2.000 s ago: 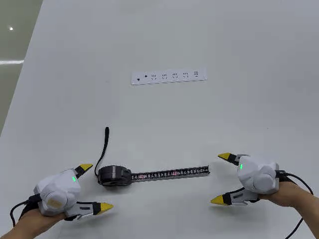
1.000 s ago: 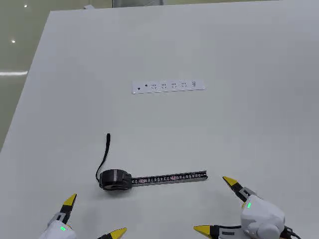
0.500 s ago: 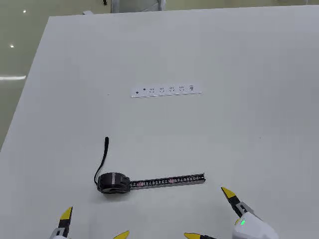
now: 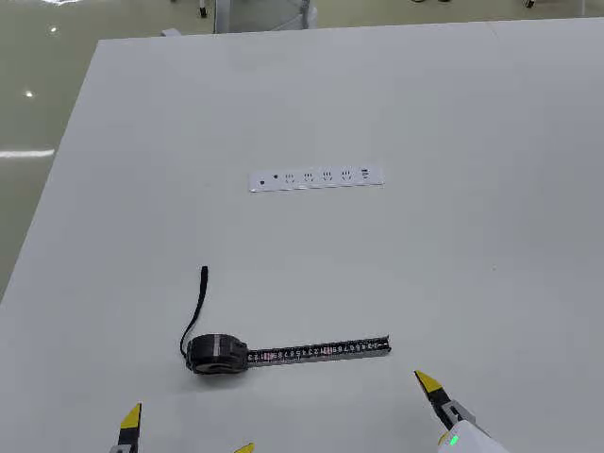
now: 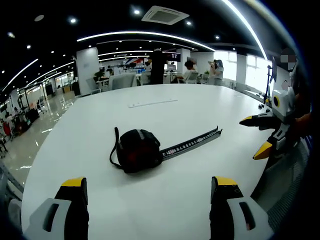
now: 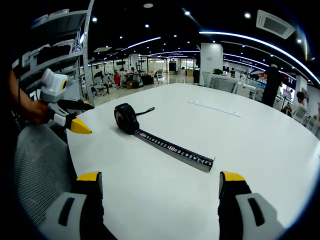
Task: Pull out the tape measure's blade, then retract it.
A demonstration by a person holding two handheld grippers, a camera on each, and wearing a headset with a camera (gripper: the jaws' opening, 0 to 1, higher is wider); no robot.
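Nearest, L gripper [image 5: 150, 186] at near left and R gripper [image 6: 160, 177] at near right both hover w/ yellow-tipped jaws spread wide, holding nothing, each apart from the tape measure [image 4: 215, 353]. Its black case lies on the white table [image 4: 472, 236] betw. them, w/ the blade [image 4: 319, 351] out flat to the right, numerals too small to read, some reddish marks along it; the black wrist strap [image 4: 196, 307] trails toward the far side. Farther back lies a white power strip [image 4: 316, 177], its markings too small to read.
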